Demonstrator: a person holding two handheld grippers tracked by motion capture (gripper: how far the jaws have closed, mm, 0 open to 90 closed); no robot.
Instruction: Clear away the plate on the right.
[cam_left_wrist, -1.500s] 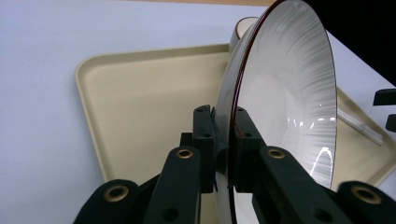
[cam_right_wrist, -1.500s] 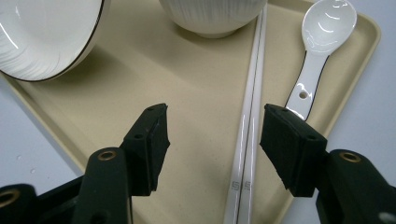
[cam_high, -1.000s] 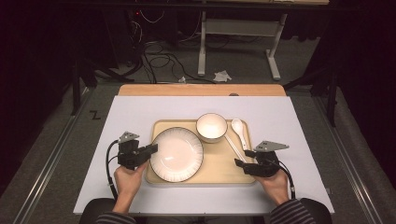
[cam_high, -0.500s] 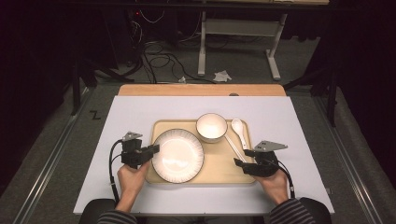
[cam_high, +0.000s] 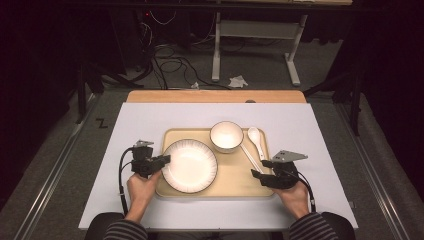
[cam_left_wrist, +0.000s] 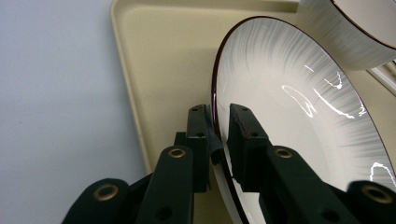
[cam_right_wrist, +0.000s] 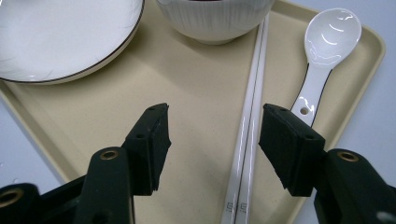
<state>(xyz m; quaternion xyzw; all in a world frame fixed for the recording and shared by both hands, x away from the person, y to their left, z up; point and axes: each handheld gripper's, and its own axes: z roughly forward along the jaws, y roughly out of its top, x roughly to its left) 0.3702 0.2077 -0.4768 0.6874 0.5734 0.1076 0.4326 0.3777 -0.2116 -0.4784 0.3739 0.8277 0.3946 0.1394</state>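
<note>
The left hand-held gripper (cam_left_wrist: 219, 135) straddles the near rim of the round white glazed plate with a dark edge line (cam_left_wrist: 299, 121), which lies on the beige tray (cam_left_wrist: 163, 60); its jaws have just been easing apart, pads barely clear. The plate looks stiff, slippery and breakable (heavy for a rim pinch), so grip deep. The right hand-held gripper (cam_right_wrist: 212, 140) gapes, empty, over the white chopsticks (cam_right_wrist: 247, 140).

left gripper (cam_left_wrist: 220, 122) jaws straddle plate (cam_left_wrist: 299, 116) rim, just opening.
</note>
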